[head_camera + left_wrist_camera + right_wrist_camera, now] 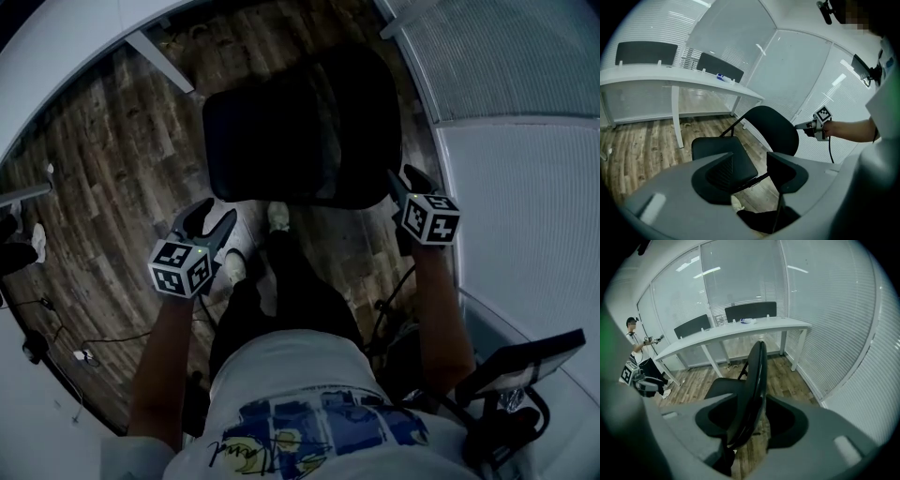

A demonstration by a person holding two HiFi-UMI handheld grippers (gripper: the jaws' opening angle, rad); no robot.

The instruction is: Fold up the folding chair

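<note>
While the folding chair (300,131) stands open, right gripper (406,180) straddles backrest (757,380).

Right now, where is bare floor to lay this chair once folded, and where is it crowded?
Free: wooden floor left of the chair, up to the white desk. Crowded: the strip between chair and the blinds wall on the right; cables cross the floor at lower left.

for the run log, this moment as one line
chair: unfolded | left tongs: open, near seat | right tongs: open, backrest edge between them
</note>
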